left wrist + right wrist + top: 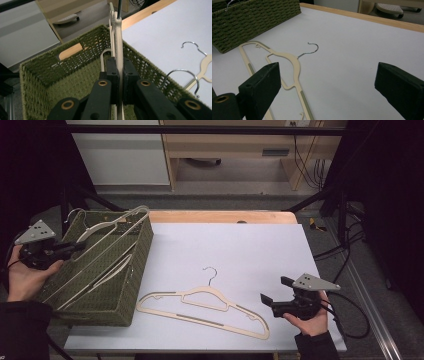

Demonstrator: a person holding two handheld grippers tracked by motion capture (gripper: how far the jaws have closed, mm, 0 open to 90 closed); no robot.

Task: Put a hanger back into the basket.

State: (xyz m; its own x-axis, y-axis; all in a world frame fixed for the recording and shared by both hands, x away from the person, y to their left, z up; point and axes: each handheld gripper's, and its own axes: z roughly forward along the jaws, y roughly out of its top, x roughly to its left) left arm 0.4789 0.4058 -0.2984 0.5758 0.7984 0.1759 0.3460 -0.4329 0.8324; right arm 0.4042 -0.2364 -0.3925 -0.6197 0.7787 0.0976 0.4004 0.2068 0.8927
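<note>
left gripper: at 9 o'clock, clamped on a cream hanger inside the green basket | right gripper: at 4 o'clock, jaws apart, holding nothing | second hanger: flat on the table, 6 o'clock

- we see a basket of rough, matt green weave.
- the hanger looks like smooth cream plastic, its hook shiny metal.
- the counter top is matt white, edged in pale wood.
</note>
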